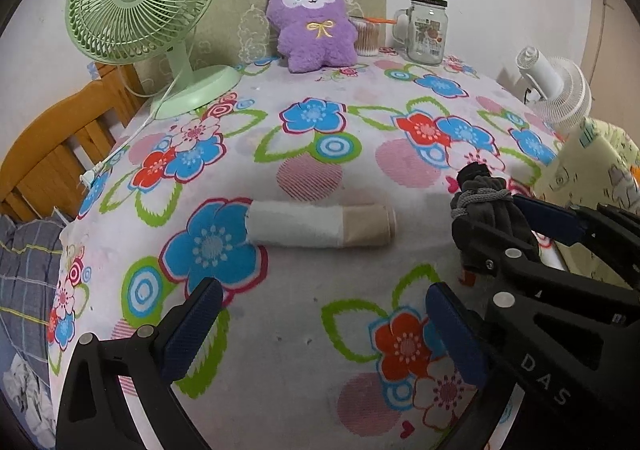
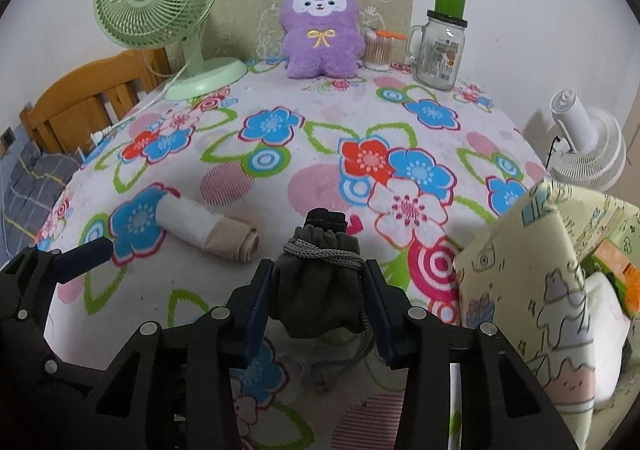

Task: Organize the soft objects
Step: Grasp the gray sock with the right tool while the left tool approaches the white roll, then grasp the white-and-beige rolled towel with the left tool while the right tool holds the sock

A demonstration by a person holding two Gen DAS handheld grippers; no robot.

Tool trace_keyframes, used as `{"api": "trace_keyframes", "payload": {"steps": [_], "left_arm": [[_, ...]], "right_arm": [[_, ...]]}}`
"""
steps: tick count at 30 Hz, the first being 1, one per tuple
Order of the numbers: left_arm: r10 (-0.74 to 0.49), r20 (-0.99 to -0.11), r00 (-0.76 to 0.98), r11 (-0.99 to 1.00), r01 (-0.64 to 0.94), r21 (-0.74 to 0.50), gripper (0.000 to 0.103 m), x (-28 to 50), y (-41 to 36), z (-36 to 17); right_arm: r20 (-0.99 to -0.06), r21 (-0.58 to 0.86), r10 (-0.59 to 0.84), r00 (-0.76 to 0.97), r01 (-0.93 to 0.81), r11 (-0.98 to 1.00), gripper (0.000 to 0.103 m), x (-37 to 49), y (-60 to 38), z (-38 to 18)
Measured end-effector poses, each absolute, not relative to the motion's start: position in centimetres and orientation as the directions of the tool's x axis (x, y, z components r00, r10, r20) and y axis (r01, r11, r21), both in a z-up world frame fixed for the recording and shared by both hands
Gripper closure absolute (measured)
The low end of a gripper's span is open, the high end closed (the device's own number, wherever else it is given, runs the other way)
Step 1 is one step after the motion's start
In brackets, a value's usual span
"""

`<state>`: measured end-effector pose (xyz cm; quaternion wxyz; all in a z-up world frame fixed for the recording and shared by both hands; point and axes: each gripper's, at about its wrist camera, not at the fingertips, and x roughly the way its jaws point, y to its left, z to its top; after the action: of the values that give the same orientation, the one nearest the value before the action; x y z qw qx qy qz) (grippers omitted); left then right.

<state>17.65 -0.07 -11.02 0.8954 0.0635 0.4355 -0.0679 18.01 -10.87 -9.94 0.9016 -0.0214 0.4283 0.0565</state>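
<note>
My right gripper is shut on a dark grey drawstring pouch and holds it just above the flowered tablecloth; it also shows in the left wrist view. My left gripper is open and empty over the table's near part. A rolled white and beige cloth lies on the table ahead of it, also in the right wrist view. A purple plush toy stands at the back.
A yellow-green fabric bin with items inside stands at the right edge. A green desk fan is back left with its cord trailing. A glass mug jar and a cotton-swab cup stand at the back. A white fan is right.
</note>
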Motion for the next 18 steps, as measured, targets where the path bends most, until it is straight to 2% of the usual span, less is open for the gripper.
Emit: {"api": "trace_keyframes", "payload": {"steps": [18], "left_arm": [[-0.051,-0.792,0.608,0.982,0.174,0.070,0.001,22.0,-0.4,-10.8]], "right_arm": [[-0.750,0.042,0.085,0.656,-0.081,0.996,0.056,21.0,-11.7,-9.1]]}}
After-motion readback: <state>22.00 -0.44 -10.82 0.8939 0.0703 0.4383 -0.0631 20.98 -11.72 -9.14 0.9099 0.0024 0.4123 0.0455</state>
